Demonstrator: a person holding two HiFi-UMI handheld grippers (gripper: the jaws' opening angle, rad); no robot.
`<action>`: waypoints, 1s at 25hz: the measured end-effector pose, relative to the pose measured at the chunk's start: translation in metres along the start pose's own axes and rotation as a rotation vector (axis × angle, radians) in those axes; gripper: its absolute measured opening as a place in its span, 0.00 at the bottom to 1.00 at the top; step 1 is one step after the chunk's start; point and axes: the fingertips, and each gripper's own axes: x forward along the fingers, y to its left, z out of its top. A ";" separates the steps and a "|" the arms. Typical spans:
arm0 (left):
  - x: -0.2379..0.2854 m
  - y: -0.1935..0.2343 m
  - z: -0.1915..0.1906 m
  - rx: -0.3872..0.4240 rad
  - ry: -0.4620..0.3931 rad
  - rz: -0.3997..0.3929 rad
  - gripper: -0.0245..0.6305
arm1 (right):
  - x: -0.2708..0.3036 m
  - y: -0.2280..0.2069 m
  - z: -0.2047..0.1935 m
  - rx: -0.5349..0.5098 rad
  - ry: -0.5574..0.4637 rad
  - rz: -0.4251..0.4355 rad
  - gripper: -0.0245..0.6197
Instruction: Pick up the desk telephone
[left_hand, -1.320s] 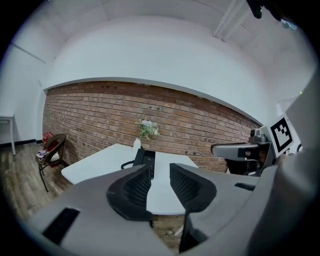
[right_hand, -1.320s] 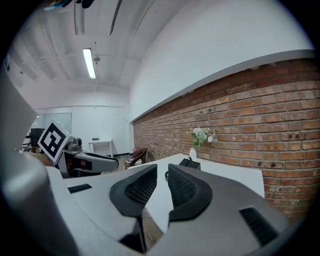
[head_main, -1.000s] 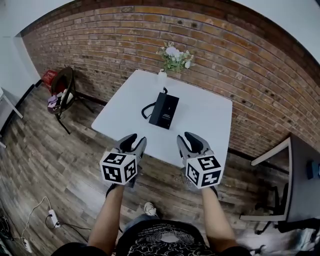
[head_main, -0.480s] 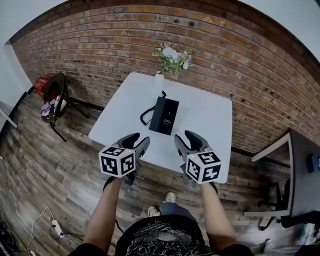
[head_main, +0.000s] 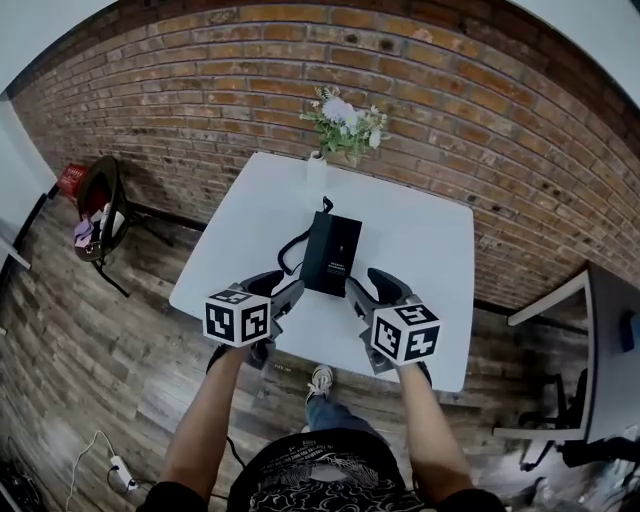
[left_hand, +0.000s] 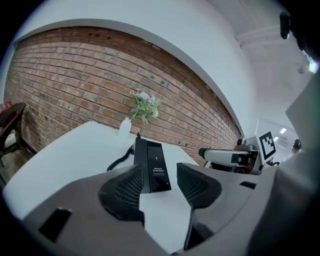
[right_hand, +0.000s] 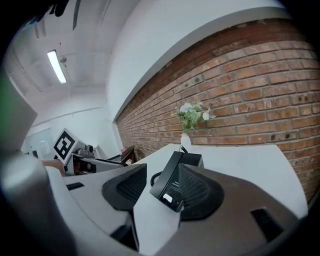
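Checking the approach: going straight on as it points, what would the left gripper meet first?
Probably the desk telephone: its near end sits centred ahead of the left gripper, beyond open jaws. They have just been opening, nothing between them yet; depth is unclear.

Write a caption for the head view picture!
Both empty, jaws just opened wider, the left gripper and right gripper hover near a black desk telephone on the white table.

The left gripper (left_hand: 160, 172) has just been opening its jaws, which stand apart with nothing between the pads. Beyond the gap a black telephone (left_hand: 152, 162) lies on the white table (left_hand: 65, 155). A vase (left_hand: 125, 126) stands at the far edge, near the brick wall (left_hand: 75, 75).
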 end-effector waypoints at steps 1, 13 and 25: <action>0.009 0.006 0.001 -0.010 0.011 -0.012 0.34 | 0.008 -0.006 -0.002 0.016 0.009 0.001 0.32; 0.114 0.062 0.008 -0.109 0.205 -0.152 0.45 | 0.095 -0.066 -0.034 0.183 0.170 0.033 0.39; 0.165 0.080 -0.004 -0.164 0.354 -0.254 0.46 | 0.135 -0.084 -0.065 0.354 0.277 0.122 0.45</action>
